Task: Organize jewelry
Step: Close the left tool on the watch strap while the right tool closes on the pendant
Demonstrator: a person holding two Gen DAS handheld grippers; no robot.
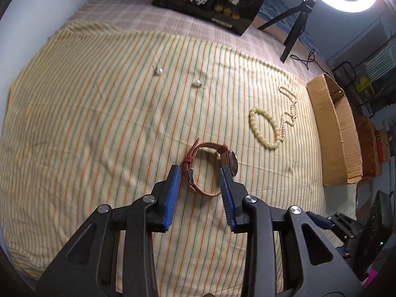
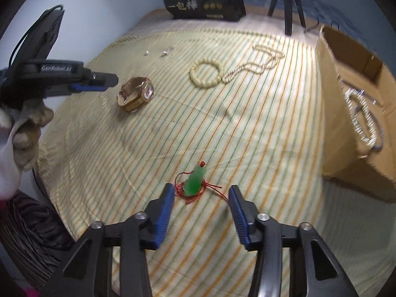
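Observation:
A watch (image 1: pixel 234 164) with a red strap lies on the striped cloth (image 1: pixel 99 128). My left gripper (image 1: pixel 199 173) is open, and its blue pads flank the watch without pressing on it. In the right wrist view that left gripper (image 2: pixel 106 83) hangs just left of the watch (image 2: pixel 136 94). A green pendant (image 2: pixel 194 180) on a red cord lies between the tips of my open right gripper (image 2: pixel 201 188). Further back are a cream bead bracelet (image 1: pixel 252 121) (image 2: pixel 191 74), a pearl necklace (image 1: pixel 293 106) (image 2: pixel 257 63) and two pearl earrings (image 1: pixel 158 70) (image 1: pixel 197 83).
An open cardboard box (image 1: pixel 341 133) (image 2: pixel 329 113) stands along the right edge of the cloth, with a sparkly silver bracelet (image 2: pixel 363 118) inside. A black printed bag (image 1: pixel 205 0) stands at the back, and a tripod (image 1: pixel 294 29) under a ring light (image 1: pixel 346 2) at the back right.

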